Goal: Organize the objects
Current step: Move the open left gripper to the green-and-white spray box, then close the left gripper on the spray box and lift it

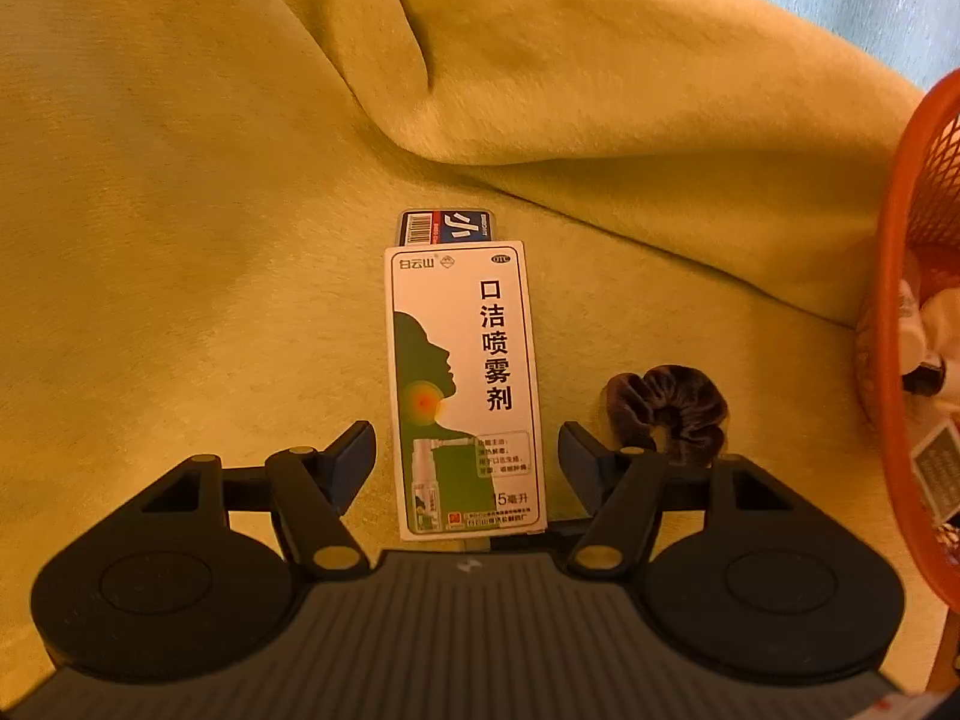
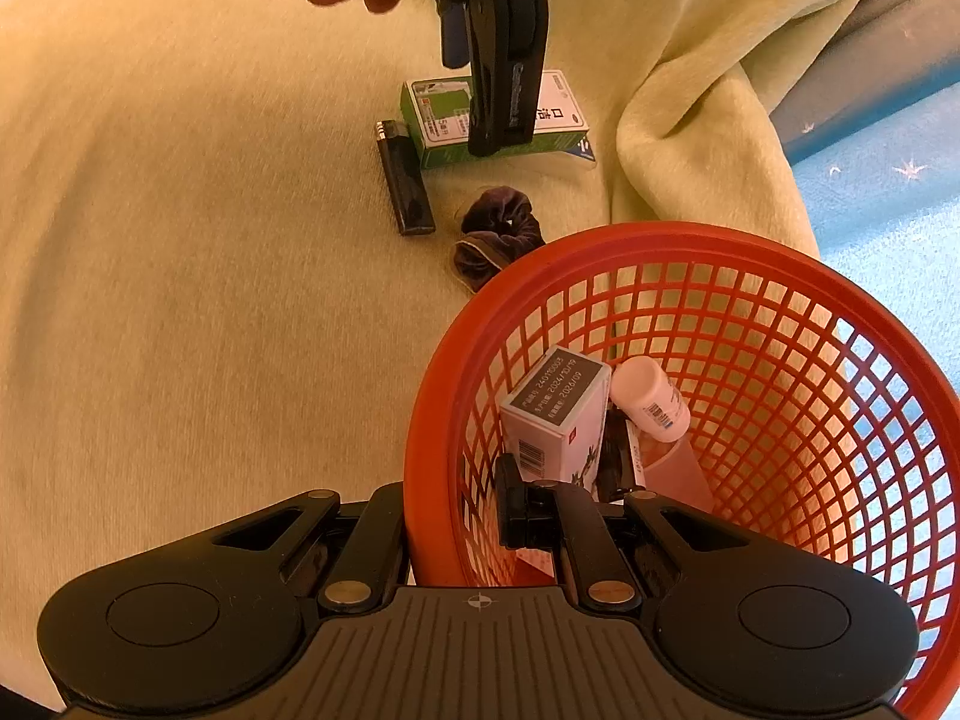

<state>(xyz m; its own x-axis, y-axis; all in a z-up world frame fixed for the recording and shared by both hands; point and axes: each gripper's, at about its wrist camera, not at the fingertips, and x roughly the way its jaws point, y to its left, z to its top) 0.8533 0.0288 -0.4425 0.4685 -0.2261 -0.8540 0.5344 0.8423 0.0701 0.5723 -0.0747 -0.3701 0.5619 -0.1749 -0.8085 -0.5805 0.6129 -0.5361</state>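
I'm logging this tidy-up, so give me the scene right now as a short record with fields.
surface: yellow-green fleece blanket
left gripper: open, fingers either side of the white-and-green spray medicine box lying flat
right gripper: shut on the rim of the orange plastic mesh basket
in basket: grey-and-white carton, small white bottle
loose on blanket: black lighter, dark purple velvet scrunchie
under spray box: a blue packet, partly hidden

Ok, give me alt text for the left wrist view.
The open left gripper straddles a white and green spray box lying flat on a yellow-green blanket. A dark scrunchie lies to its right, and an orange basket edges in at far right.
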